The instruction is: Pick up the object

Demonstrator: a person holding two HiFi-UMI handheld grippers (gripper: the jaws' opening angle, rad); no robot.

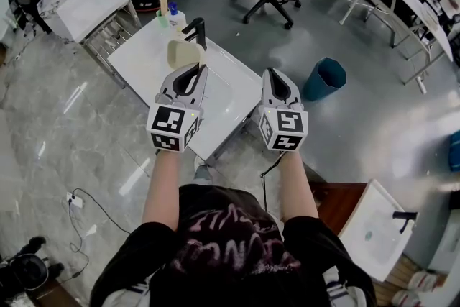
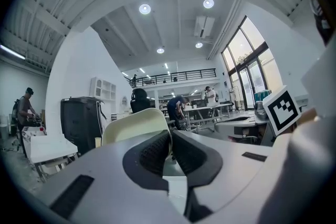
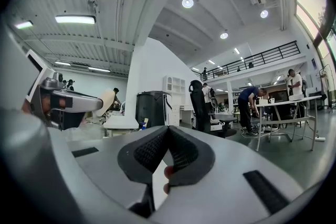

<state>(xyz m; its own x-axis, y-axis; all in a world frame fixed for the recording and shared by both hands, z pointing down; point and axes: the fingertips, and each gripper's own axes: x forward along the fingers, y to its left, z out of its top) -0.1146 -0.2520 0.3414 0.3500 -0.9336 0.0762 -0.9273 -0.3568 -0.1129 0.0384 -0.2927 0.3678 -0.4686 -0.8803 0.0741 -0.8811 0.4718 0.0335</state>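
The left gripper [image 1: 192, 69] is pinched narrow on the edge of a cream bowl [image 1: 184, 54], held in the air over the white table [image 1: 233, 93]. In the left gripper view the bowl [image 2: 135, 126] stands on edge, its long side running left and slightly down from the jaw tips – I cannot tell which way its hollow faces. The bowl sits at the tips and just beyond them. The right gripper [image 1: 274, 72] is level beside the left – jaws closed together on nothing.
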